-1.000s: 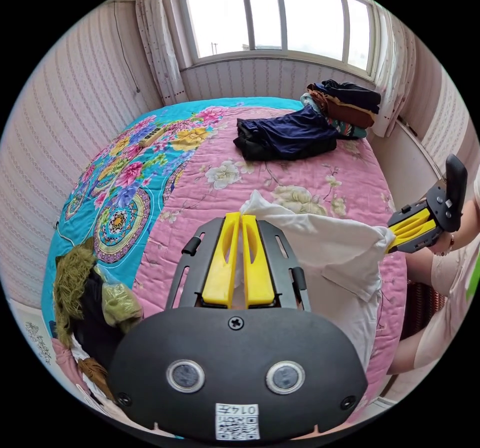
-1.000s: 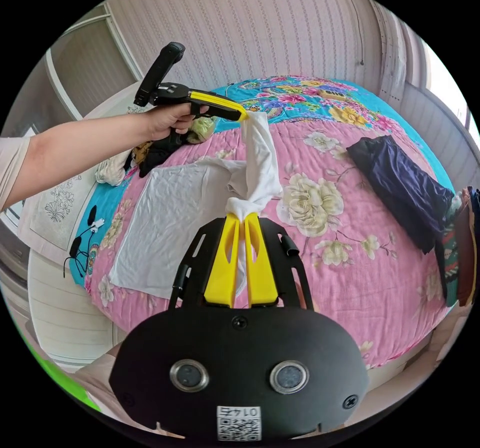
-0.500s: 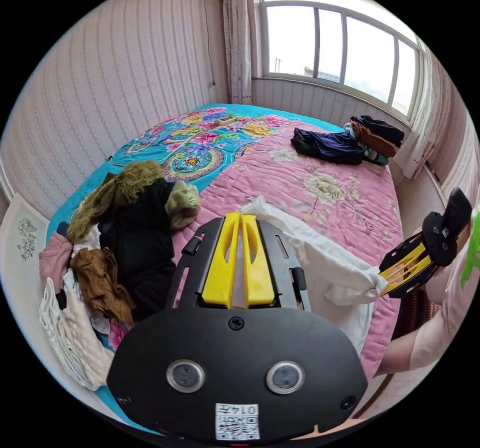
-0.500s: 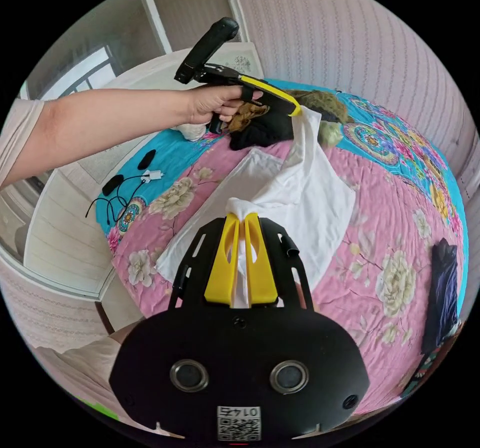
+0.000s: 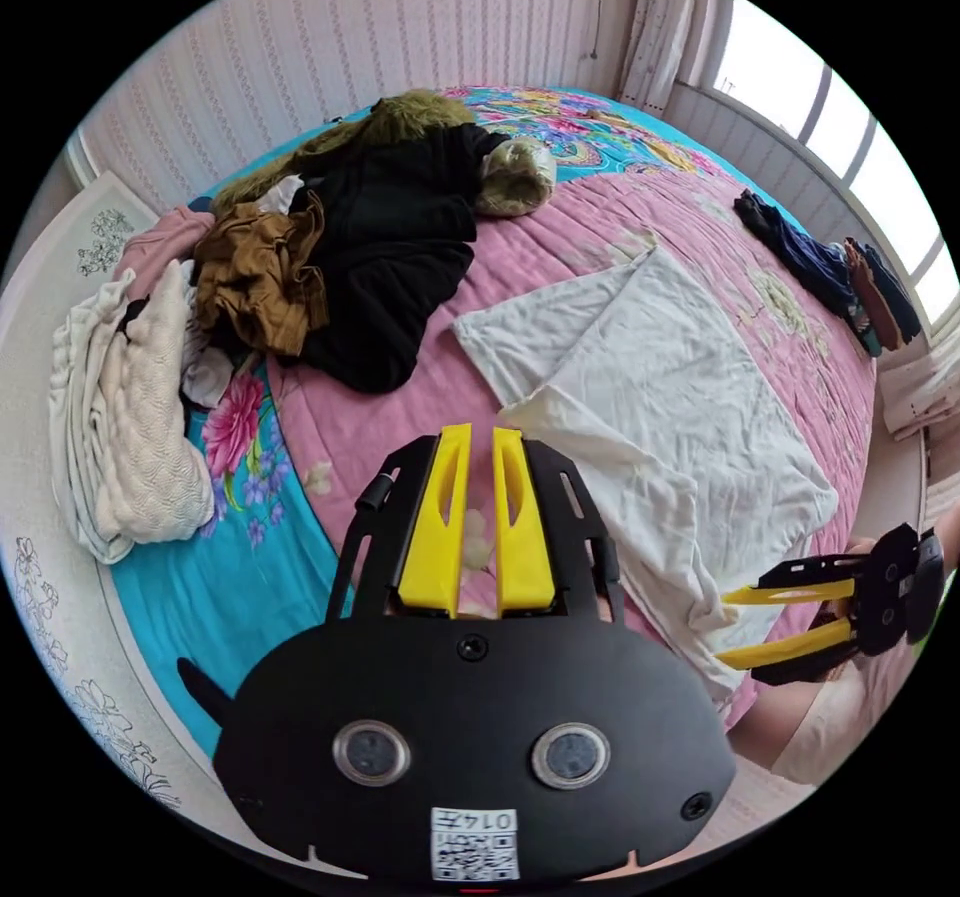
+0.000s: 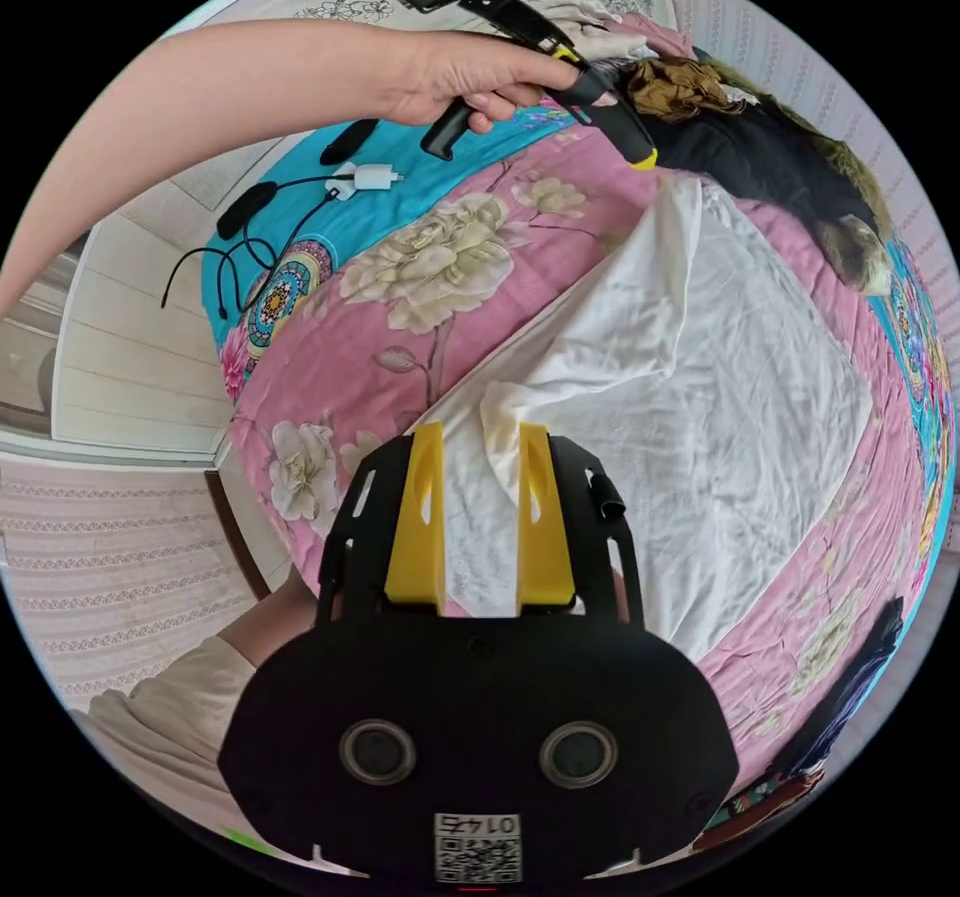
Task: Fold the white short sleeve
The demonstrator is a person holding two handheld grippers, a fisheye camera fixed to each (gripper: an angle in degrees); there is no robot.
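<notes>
The white short sleeve shirt [image 5: 680, 387] lies spread on the pink floral quilt [image 5: 400, 407], with a folded layer along its near side. In the left gripper view my left gripper [image 5: 482, 432] hovers over the quilt beside the shirt's edge, jaws slightly apart, nothing between them. My right gripper [image 5: 722, 627] is at the shirt's lower corner, jaws wide apart. In the right gripper view the right gripper [image 6: 482, 429] stands open over a rumpled corner of the shirt [image 6: 720, 377]. A hand holds the left gripper [image 6: 645, 159] by the shirt's far corner.
A heap of clothes, with a black fur-trimmed jacket [image 5: 390, 207], a brown garment [image 5: 260, 277] and a cream knit [image 5: 120, 407], sits beside the shirt. Dark folded clothes [image 5: 800, 247] lie near the window. Cables [image 6: 280, 207] lie on the turquoise sheet by the bed edge.
Both grippers have let go of the shirt and opened. The shirt, held up between them before, now lies flat on the quilt. Both cameras have tilted down toward the bed.
</notes>
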